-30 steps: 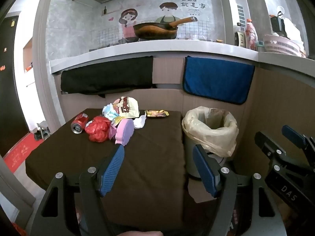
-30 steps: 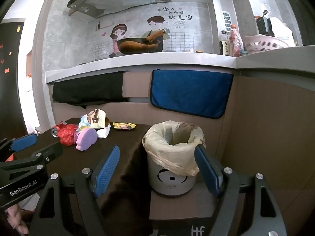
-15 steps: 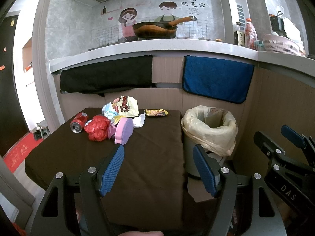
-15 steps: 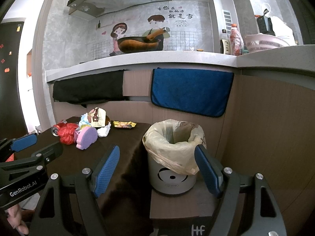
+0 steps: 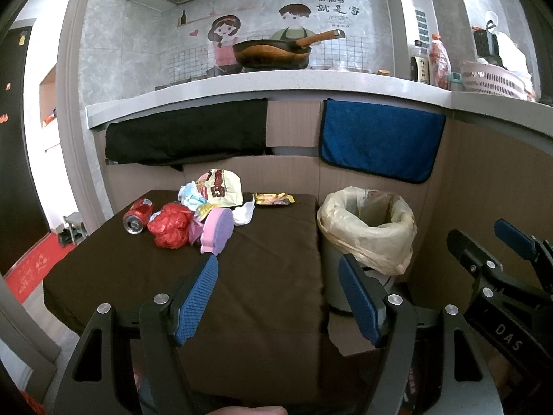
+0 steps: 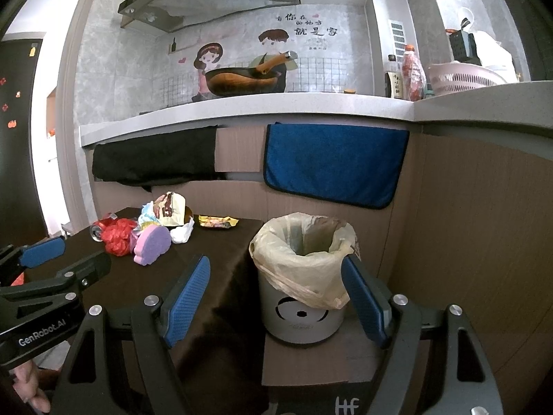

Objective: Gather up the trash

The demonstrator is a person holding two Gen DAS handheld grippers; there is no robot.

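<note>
Both grippers hold nothing and touch nothing. On the left gripper [image 5: 278, 297] the blue jaws stand wide apart over the dark table [image 5: 269, 276]. On the right gripper [image 6: 275, 299] they are just as wide, with the trash bin [image 6: 302, 311] showing between them.

From the left wrist view, the trash pile sits at about 11 o'clock, near the far edge of the table. A red can [image 5: 137, 215] lies on its side at the left end. Beside it are a red crumpled bag [image 5: 171, 224], a pink and purple sponge [image 5: 217, 230], a white scrap [image 5: 243, 213] and a cream snack bag [image 5: 221, 187]. A yellow wrapper [image 5: 273, 199] lies alone at 12 o'clock, a little apart from the pile.

Lots of bare tablecloth lies between the left gripper and the pile. The bin stands off the table's right edge, at about 1 o'clock, on a lower wooden ledge [image 6: 311, 359]. It is lined with a loose yellowish bag [image 6: 300, 259] and its mouth is open.

The small things in the middle of the pile overlap and are hard to tell apart. Part of the can is hidden in the right wrist view.
</note>
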